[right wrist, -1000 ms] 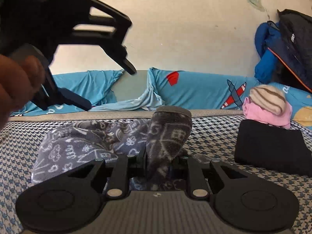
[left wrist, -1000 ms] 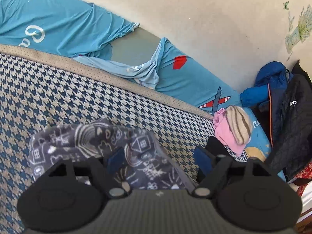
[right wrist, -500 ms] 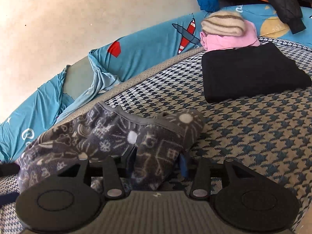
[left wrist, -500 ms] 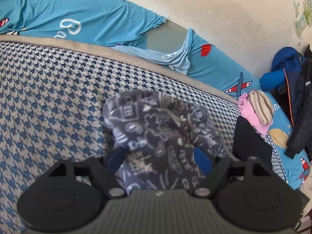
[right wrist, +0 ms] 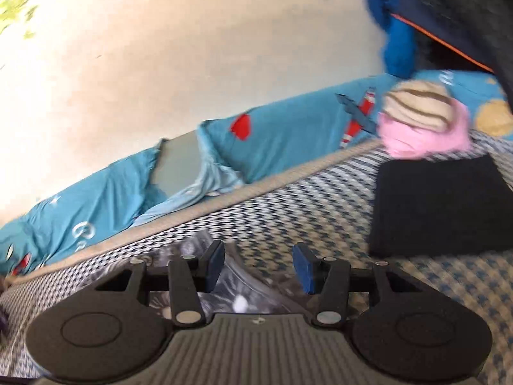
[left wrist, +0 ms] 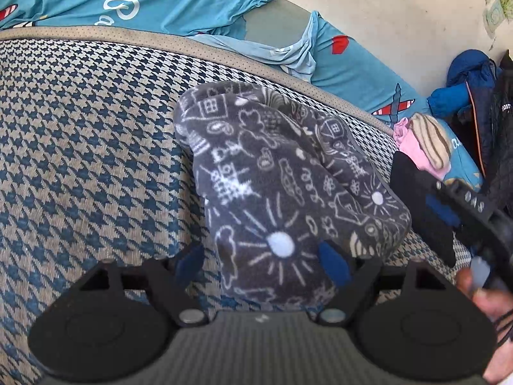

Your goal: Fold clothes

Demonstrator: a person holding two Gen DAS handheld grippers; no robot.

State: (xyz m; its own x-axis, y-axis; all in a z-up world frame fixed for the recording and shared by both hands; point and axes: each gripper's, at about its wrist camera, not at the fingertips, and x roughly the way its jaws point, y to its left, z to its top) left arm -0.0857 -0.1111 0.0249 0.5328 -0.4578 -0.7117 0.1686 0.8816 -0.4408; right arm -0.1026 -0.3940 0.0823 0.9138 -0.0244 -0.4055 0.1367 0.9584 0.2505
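Note:
A grey fleece garment with white doodles (left wrist: 275,179) lies bunched in a loose fold on the houndstooth mattress (left wrist: 80,147). My left gripper (left wrist: 261,264) is open and straddles the near end of the garment. Its left pad is just off the cloth. In the right wrist view, which is blurred, my right gripper (right wrist: 259,268) is open and holds nothing. A strip of the fleece (right wrist: 237,288) shows beneath its fingers. From the left wrist view, a finger of the right gripper (left wrist: 461,199) sits at the right edge, with a hand (left wrist: 490,304) holding it.
A folded black garment (right wrist: 433,202) lies to the right on the mattress. Behind it are a pink garment (right wrist: 423,138) and a striped knit hat (right wrist: 416,106). A blue printed sheet (left wrist: 134,3) runs along the wall. Dark jackets (left wrist: 481,96) are piled at the far right.
My right gripper was shut on the fleece a second ago; it has let go, opened and swung away to the right. My left gripper has moved in over the garment.

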